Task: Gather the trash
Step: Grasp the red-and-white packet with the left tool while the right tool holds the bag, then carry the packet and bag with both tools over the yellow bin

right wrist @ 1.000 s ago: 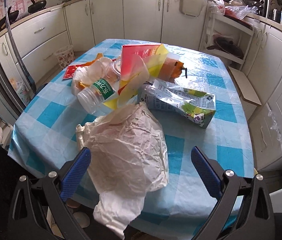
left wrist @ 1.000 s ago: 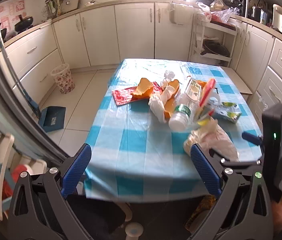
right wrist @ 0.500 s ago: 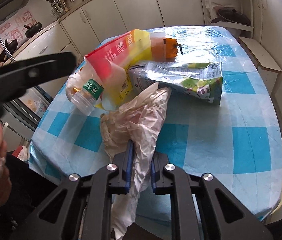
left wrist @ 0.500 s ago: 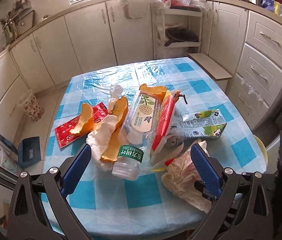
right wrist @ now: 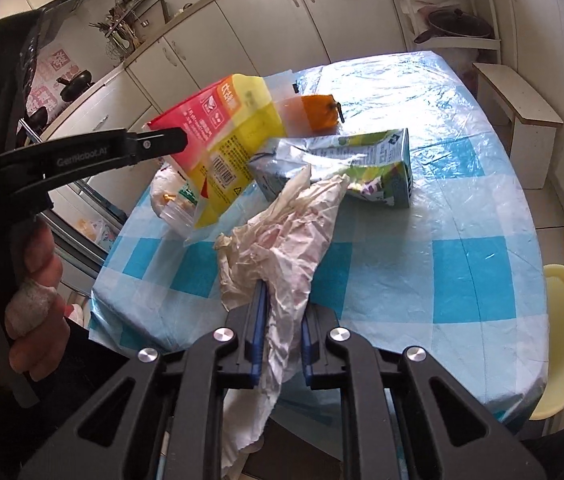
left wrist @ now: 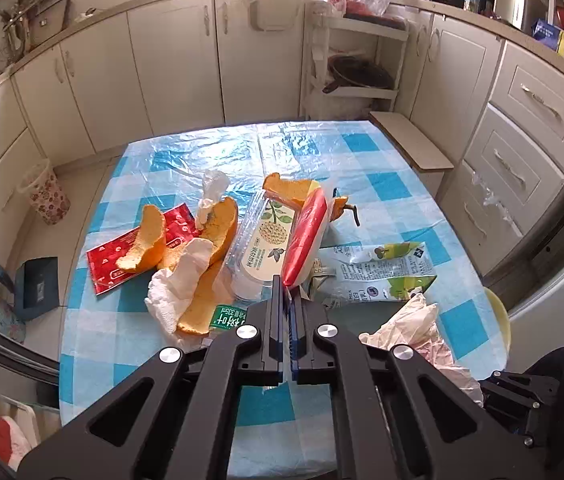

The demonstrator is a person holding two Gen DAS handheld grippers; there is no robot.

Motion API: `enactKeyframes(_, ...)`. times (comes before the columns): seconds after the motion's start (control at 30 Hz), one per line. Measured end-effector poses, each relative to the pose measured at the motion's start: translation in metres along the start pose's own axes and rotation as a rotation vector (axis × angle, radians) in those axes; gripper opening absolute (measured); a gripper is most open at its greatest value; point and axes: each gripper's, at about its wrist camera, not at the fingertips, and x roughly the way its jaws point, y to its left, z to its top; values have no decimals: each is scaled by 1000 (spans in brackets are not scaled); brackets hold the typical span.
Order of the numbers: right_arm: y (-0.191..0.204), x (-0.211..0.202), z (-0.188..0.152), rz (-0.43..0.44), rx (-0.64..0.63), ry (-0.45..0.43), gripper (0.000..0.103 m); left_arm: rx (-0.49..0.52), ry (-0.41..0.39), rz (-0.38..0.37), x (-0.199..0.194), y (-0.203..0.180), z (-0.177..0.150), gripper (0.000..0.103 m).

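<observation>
The left gripper [left wrist: 287,300] pinches the red-and-yellow snack bag [right wrist: 222,136] above the checked tablecloth [right wrist: 462,216], while the right gripper [right wrist: 280,320] clamps crumpled paper wrapping [right wrist: 282,248].

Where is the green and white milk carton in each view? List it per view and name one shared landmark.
Left wrist view: the milk carton lies flat on the table, right of centre, beside the red and yellow bag.
Right wrist view: the milk carton lies above centre, behind the crumpled paper.
Shared landmark: the red and yellow bag.

Crumpled white wrapper [right wrist: 282,248] and red-yellow packet [right wrist: 218,128], both pinched aloft.
</observation>
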Motion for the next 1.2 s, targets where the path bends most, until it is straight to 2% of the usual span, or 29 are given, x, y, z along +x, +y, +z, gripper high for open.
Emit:
enactKeyframes(0.17, -1, -37, 9, 13, -3, -112, 15, -34, -108, 27, -57, 11, 8, 2)
enactKeyframes(0.23, -5, -59, 16, 8, 4, -168, 15, -41, -147, 3, -79, 11, 14, 2)
enactKeyframes(0.37, -22, -113, 27, -79, 0, -293, 15, -20, -188, -118, -113, -7, 28, 2)
enactKeyframes(0.5, -51, -153, 24, -249, -8, -357, 16, 35, -147, -273, -112, -54, 38, 2)
enactKeyframes(0.63, -97, -150, 8, -401, 33, -300, 16, 150, -44, -406, -79, -127, 45, 3)
enactKeyframes(0.77, -155, -115, -17, -480, 121, -172, 16, 299, 137, -501, -17, -203, 42, 3)
enactKeyframes(0.93, -210, -50, -54, -520, 200, -9, 16, 412, 342, -536, 62, -271, 23, 3)
enactKeyframes(1.07, -246, -8, -77, -530, 227, 103, 17, 500, 486, -500, 121, -314, -6, 3)
enactKeyframes(1.13, -262, 7, -87, -525, 235, 147, 31, 535, 578, -474, 147, -329, -17, 4)
enactKeyframes(1.17, -268, 11, -90, -519, 241, 160, 42, 547, 591, -451, 156, -334, -19, 10)
enactKeyframes(1.2, -273, 13, -92, -517, 245, 167, 46, 558, 597, -434, 164, -337, -18, 17)
